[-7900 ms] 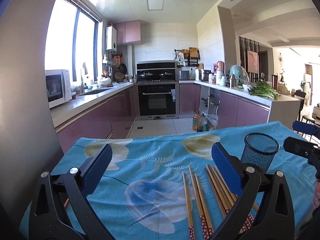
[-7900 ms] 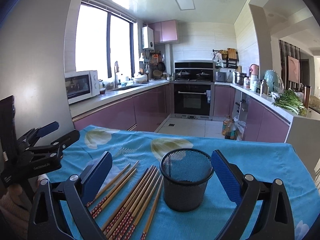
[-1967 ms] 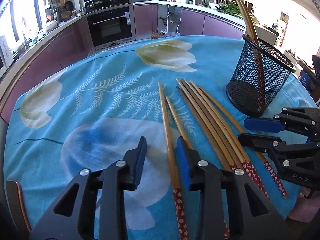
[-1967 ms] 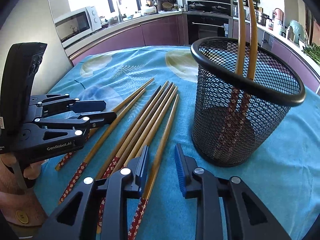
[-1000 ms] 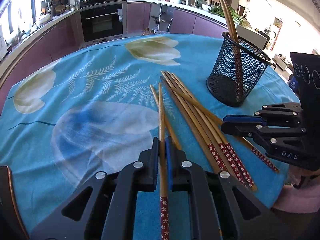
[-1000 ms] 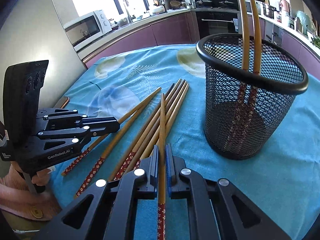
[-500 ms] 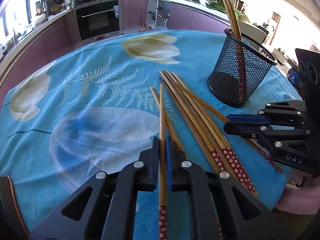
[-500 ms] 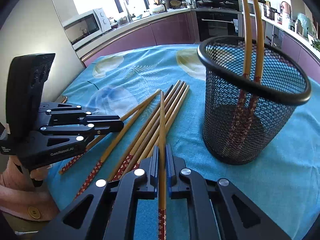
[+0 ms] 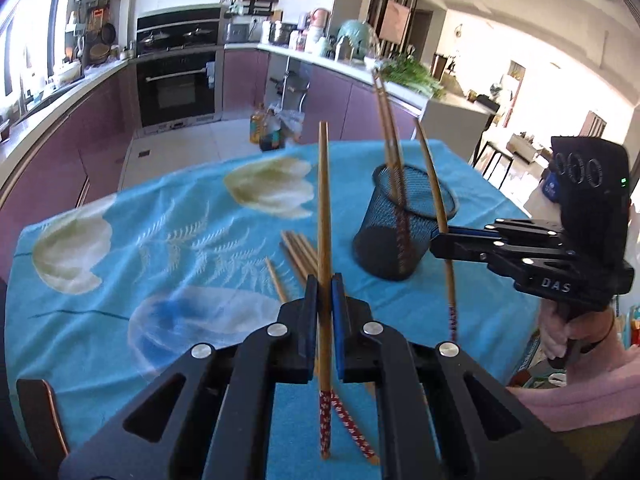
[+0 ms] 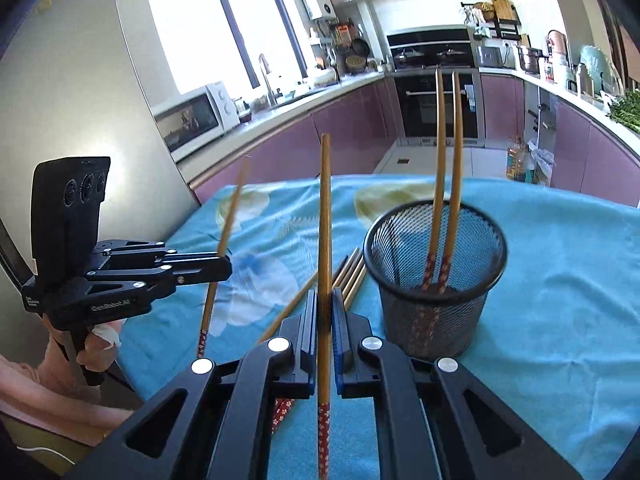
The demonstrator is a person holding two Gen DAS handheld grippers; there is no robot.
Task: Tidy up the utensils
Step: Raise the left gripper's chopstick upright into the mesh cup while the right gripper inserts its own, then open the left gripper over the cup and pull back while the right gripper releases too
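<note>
So far, two chopsticks (image 10: 444, 184) stand in the mesh cup (image 10: 436, 280) on the far right. Our left gripper (image 9: 325, 308) and right gripper (image 10: 325, 320) each pinch one chopstick, raised. Several loose chopsticks (image 9: 296, 248) remain on the blue cloth (image 9: 160, 240).

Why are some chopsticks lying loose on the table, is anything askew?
Nothing looks damaged or spilled. The loose chopsticks lie fanned on the blue cloth, not yet sorted. Two stand in the mesh cup; the left gripper and right gripper each pinch one.
</note>
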